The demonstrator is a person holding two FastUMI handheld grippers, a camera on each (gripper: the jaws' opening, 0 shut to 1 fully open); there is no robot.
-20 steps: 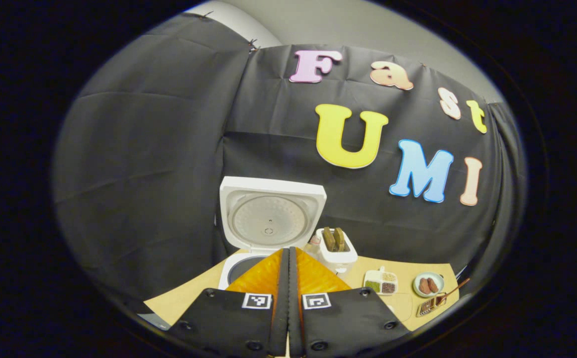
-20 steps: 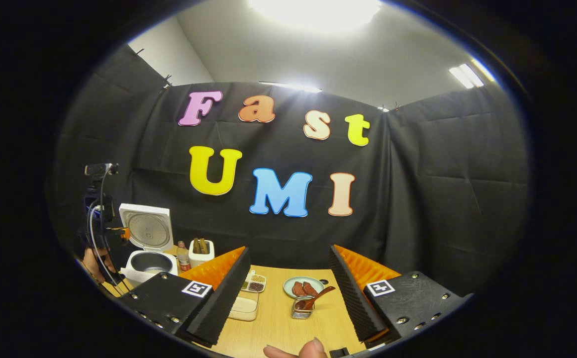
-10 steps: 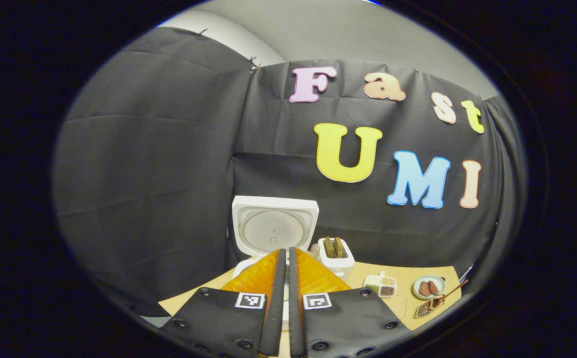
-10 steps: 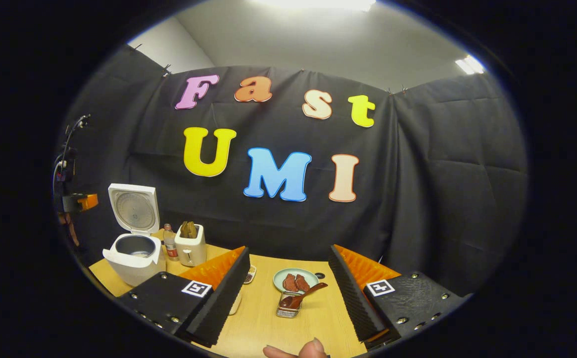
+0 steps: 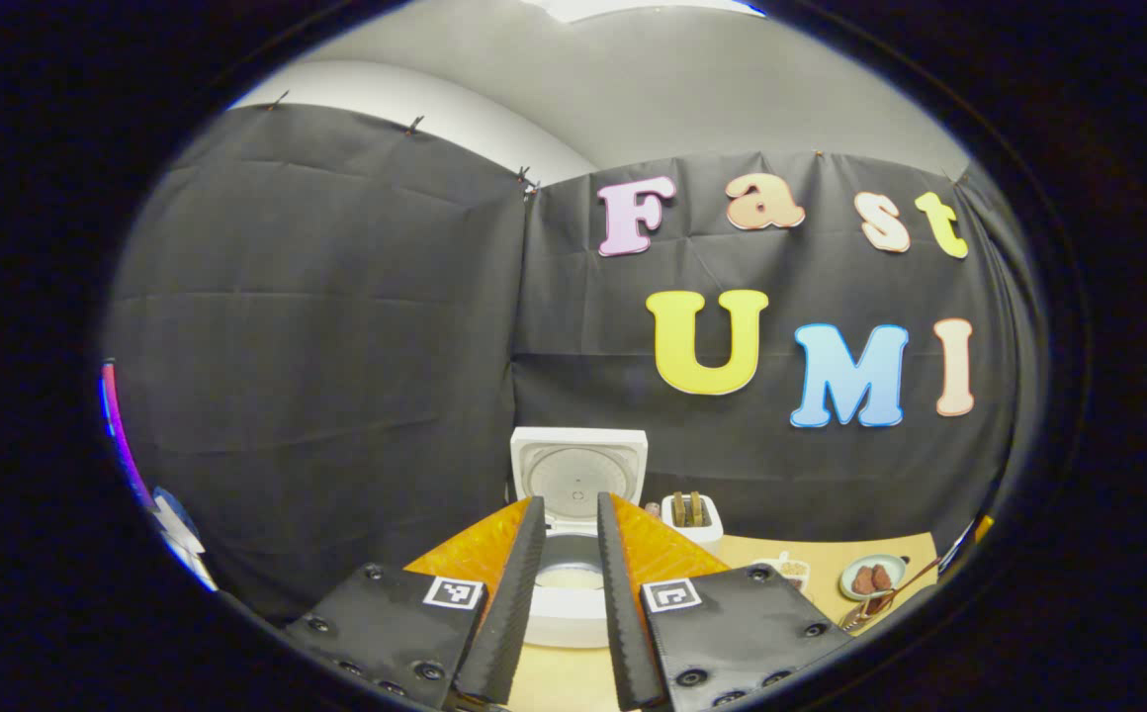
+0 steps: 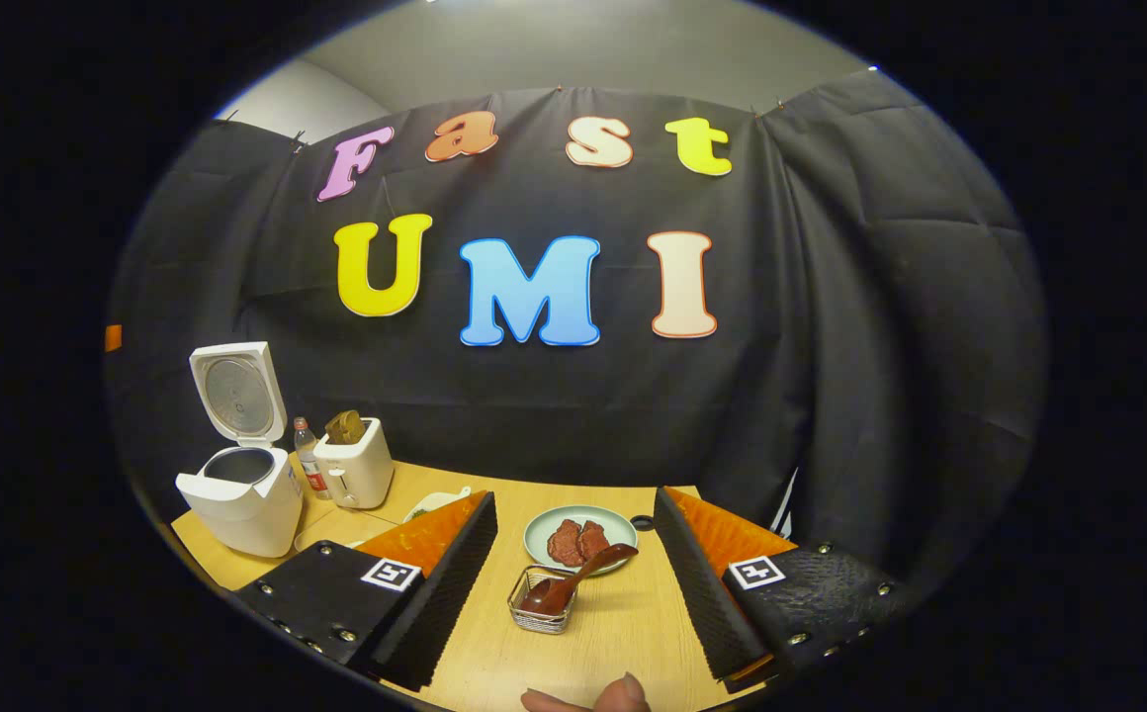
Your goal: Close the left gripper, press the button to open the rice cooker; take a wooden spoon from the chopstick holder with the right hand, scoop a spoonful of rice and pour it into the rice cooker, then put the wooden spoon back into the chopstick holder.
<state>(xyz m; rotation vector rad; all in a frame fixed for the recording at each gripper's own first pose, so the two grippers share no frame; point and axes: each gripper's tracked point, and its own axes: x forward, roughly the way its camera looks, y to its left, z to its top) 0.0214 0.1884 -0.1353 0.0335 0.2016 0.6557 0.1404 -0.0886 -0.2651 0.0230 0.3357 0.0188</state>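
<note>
Above the table (image 6: pixel 623 633), the right gripper (image 6: pixel 573 578) hangs with fingers spread wide, the wooden spoon (image 6: pixel 573 583) in its chopstick holder (image 6: pixel 542 611) between them. Facing the open-lidded rice cooker (image 5: pixel 573 554), the left gripper (image 5: pixel 566 593) shows fingers slightly parted, empty.

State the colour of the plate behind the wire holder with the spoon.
Pale green plate, holding reddish-brown pieces; it shows best in the right gripper view.

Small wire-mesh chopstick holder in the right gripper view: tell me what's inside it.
The small wire-mesh chopstick holder holds a dark brown wooden spoon, bowl down, handle leaning out toward the pale green plate. Its bottom is hidden.
</note>
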